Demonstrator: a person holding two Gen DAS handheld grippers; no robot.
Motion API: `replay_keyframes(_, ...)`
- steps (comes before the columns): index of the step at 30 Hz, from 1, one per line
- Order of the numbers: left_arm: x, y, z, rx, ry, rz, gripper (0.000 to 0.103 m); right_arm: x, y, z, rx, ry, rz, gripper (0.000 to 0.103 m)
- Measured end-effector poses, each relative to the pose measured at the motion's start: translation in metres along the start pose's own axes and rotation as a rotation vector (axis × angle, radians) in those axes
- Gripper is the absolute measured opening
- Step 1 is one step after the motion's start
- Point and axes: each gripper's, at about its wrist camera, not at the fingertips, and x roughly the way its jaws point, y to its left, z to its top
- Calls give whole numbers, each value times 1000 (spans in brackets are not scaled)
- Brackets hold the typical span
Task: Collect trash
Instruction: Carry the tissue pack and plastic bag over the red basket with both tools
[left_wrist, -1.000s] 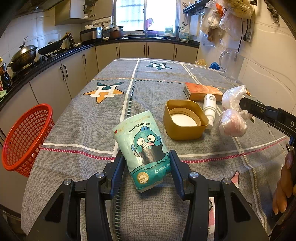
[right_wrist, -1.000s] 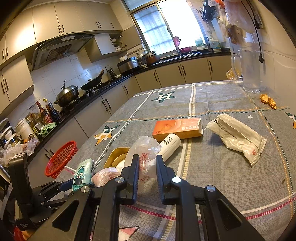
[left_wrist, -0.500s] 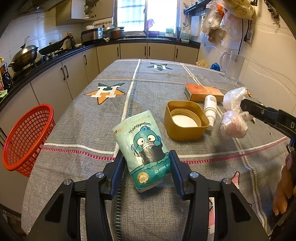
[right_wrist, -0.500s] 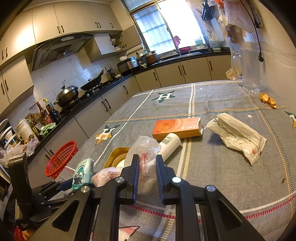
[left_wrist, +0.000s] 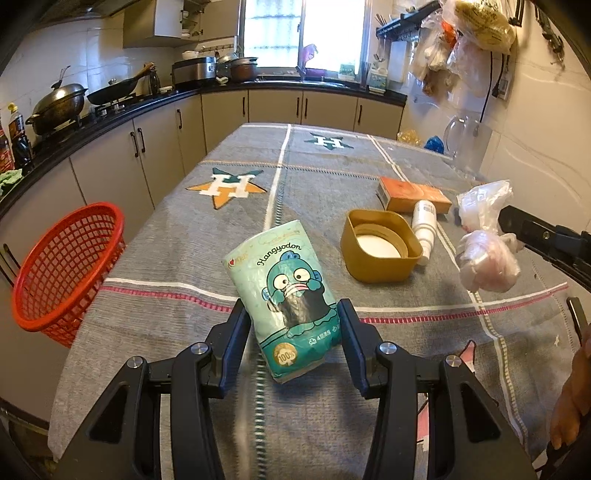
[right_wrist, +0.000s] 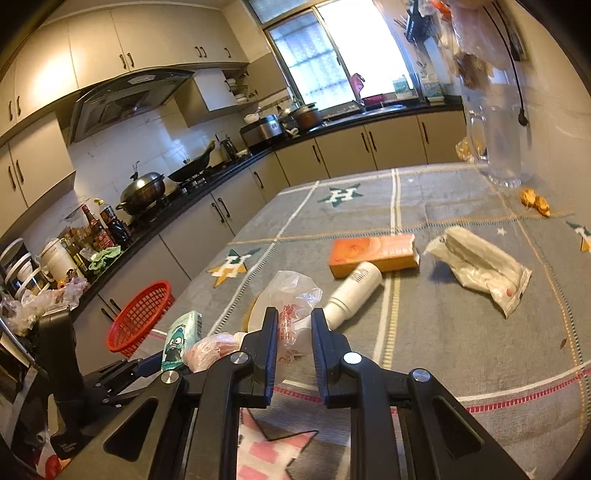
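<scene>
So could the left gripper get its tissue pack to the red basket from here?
Probably yes: the left gripper is shut on the tissue pack, and the red basket sits open off the table edge with nothing between.

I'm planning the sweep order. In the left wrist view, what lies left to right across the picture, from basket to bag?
Red basket → green tissue pack in the left gripper → yellow container → white bottle → clear plastic bag hanging from the right gripper.

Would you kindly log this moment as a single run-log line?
left claw: shut on tissue pack | right claw: shut on plastic bag, lifted | red basket: beside table | yellow tub, white bottle, orange box: on table
</scene>
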Motion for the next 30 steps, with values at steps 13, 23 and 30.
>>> replay_keyframes(13,-32,36,1,-62,-62,15,47,-6,42,4,-58,21,30,19)
replay_keyframes(23,-44,72,-2,-120,-87,57,47,6,77,3,-124,57,71,19)
replay_keyframes(30,-42,94,-3,-158,-84,84,47,23,97,6,-155,89,98,19)
